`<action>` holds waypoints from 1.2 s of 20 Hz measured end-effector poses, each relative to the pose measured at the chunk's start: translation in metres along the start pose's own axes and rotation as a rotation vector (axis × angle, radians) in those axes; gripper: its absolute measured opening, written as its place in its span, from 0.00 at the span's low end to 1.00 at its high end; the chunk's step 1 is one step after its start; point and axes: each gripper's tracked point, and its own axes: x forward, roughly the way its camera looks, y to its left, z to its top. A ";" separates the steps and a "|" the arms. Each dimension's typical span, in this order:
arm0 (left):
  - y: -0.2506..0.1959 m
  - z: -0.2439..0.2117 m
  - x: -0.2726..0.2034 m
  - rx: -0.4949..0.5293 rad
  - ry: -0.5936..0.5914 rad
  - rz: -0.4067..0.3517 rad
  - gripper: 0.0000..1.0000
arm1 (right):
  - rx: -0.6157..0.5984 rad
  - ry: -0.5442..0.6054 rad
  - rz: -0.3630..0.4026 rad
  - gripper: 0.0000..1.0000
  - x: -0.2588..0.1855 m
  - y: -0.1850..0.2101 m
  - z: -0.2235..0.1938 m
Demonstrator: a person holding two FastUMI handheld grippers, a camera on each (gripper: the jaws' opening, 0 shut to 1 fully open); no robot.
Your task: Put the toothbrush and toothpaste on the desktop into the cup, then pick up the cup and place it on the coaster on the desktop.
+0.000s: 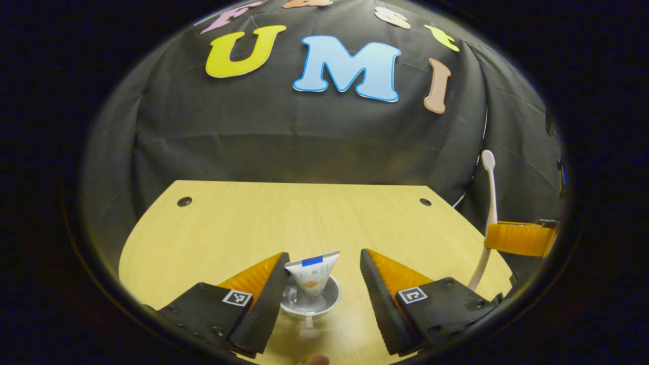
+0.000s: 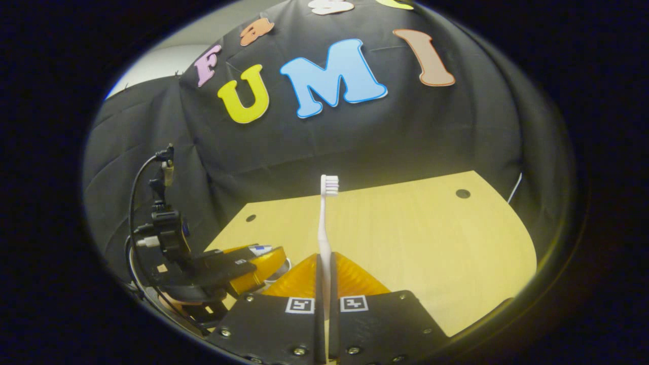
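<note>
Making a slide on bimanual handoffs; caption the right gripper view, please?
Right gripper clamps an upright toothbrush above the wooden desktop, left gripper alongside.

Left gripper [image 1: 324, 284]: two wedge-shaped fingers on black blocks; each block carries a small square black-and-white fiducial marker and round screw heads. Inner finger faces are ribbed.

Right gripper [image 2: 324, 294]: same build, black blocks, one square marker per block, a row of screws along the near edge.

Seen from the right gripper view, the left gripper's body is a black housing with a stacked black mount on top; thin black cables loop from mount to base.
</note>
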 end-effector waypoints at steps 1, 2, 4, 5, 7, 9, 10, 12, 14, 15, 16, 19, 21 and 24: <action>0.001 -0.001 -0.003 -0.006 0.004 0.000 0.89 | -0.008 -0.010 0.010 0.04 0.005 0.005 0.003; 0.004 -0.002 -0.007 -0.010 0.006 0.005 0.89 | -0.016 -0.020 0.020 0.04 0.010 0.010 0.008; 0.013 -0.004 -0.015 -0.012 0.012 0.020 0.89 | -0.028 -0.042 0.043 0.04 0.022 0.022 0.014; 0.017 -0.004 -0.020 -0.012 0.011 0.030 0.89 | -0.035 -0.054 0.054 0.04 0.027 0.027 0.015; 0.024 -0.005 -0.030 -0.022 0.014 0.035 0.89 | -0.043 -0.070 0.073 0.04 0.040 0.038 0.020; 0.032 -0.009 -0.039 -0.037 0.030 0.039 0.89 | -0.035 -0.082 0.101 0.04 0.054 0.050 0.022; 0.035 -0.012 -0.043 -0.045 0.038 0.038 0.89 | -0.026 -0.090 0.115 0.04 0.060 0.056 0.022; 0.039 -0.020 -0.050 -0.060 0.060 0.034 0.89 | -0.011 -0.099 0.139 0.04 0.073 0.067 0.021; 0.041 -0.029 -0.056 -0.076 0.085 0.021 0.90 | -0.005 -0.099 0.163 0.04 0.082 0.077 0.018; 0.041 -0.034 -0.058 -0.080 0.098 0.012 0.89 | -0.003 -0.099 0.177 0.04 0.085 0.084 0.016; 0.043 -0.038 -0.061 -0.082 0.107 0.007 0.89 | -0.005 -0.104 0.194 0.04 0.087 0.091 0.016; 0.042 -0.052 -0.067 -0.097 0.140 -0.012 0.89 | -0.026 -0.117 0.244 0.04 0.094 0.111 0.013; 0.045 -0.060 -0.070 -0.118 0.159 -0.019 0.89 | -0.046 -0.114 0.267 0.04 0.101 0.120 0.008; 0.048 -0.069 -0.075 -0.163 0.188 -0.027 0.89 | -0.092 -0.123 0.298 0.04 0.110 0.133 0.000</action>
